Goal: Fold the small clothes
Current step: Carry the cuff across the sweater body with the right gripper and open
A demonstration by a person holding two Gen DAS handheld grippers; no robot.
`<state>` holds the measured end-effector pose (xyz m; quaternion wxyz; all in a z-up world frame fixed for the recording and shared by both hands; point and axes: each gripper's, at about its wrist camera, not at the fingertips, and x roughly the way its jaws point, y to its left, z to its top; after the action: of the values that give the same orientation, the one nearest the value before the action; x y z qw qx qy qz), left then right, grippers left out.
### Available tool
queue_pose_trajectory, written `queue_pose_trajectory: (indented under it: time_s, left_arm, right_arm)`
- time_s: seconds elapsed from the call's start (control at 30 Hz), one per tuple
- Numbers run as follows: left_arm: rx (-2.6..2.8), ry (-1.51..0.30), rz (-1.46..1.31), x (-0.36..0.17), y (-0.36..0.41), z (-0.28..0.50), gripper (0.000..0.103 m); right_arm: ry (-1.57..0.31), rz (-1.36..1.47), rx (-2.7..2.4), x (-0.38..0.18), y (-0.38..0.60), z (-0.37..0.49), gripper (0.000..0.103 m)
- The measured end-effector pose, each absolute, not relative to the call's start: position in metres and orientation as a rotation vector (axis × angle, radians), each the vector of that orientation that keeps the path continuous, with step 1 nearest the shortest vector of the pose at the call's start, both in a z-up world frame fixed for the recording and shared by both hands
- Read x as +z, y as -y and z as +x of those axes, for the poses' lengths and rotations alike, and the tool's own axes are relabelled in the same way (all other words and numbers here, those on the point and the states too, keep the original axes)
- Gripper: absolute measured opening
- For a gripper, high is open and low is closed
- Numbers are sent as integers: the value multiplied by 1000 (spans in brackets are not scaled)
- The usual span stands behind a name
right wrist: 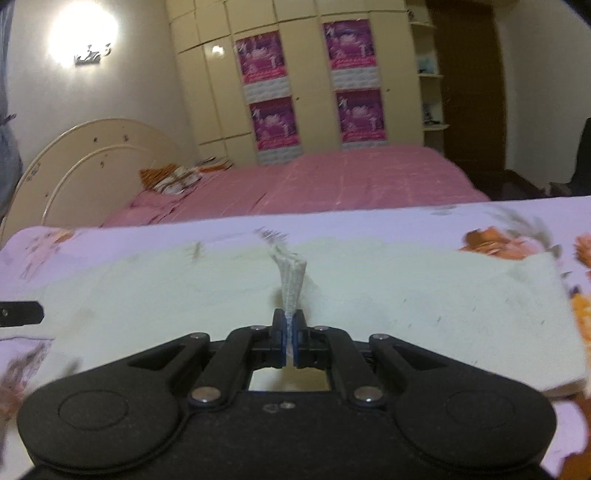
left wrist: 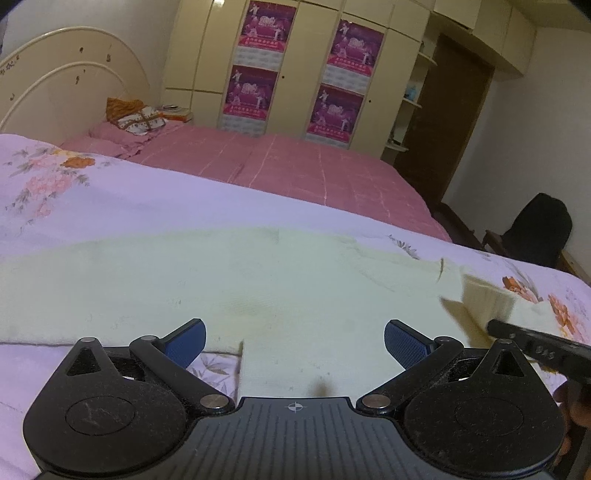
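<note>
Two claws are in play on my screens. My right gripper (right wrist: 290, 341) has its jaws pressed together on a ribbed edge of the pale cream garment (right wrist: 147, 295), a narrow pleat of knit rising straight up out of the blue pads (right wrist: 283, 338) and running away from them. To either side of that claw the rest of the garment lies flat on the lilac floral sheet (right wrist: 424, 225), reaching to a square-cut edge on its right.

My left gripper (left wrist: 294, 341) stands wide, its blue pads (left wrist: 188, 341) well apart with nothing between them but cloth lying beneath. Directly under and ahead of this claw the same cream garment (left wrist: 184, 280) spreads across the floral sheet (left wrist: 110, 199); its near hem ends just beside the left pad, and a narrower panel runs down towards the claw's body. Off to the claw's right, a ribbed fold of the garment is lifted, with the dark finger of the right gripper (left wrist: 491, 326) at it; the contact there is blurred.

Beyond both claws lies a bed with a pink checked cover (left wrist: 295, 166), a cream arched headboard (left wrist: 74, 74), a wardrobe (left wrist: 303, 11) with magenta posters (left wrist: 267, 24), and a brown door (left wrist: 454, 122).
</note>
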<state>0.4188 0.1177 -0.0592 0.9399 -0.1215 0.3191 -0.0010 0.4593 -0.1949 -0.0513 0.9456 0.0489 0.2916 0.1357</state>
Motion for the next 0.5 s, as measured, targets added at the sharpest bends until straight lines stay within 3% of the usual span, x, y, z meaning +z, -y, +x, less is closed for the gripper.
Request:
queue_pose_trajectory:
  time_s: [0.23, 0.4, 0.47, 0.5]
  left_arm:
    - [-20, -661, -249, -61, -111, 423, 103]
    - [-87, -647, -280, -55, -91, 437, 102]
    - [-157, -647, -313, -54, -77, 448, 102]
    - [-194, -650, -323, -53, -68, 454, 91]
  right_arm:
    - [-647, 84, 299, -63, 175, 465, 5]
    - [-641, 83, 325, -60, 174, 453, 27]
    - [-604, 131, 319, -52, 188, 439, 28]
    - [-608, 153, 314, -51, 195, 434, 28]
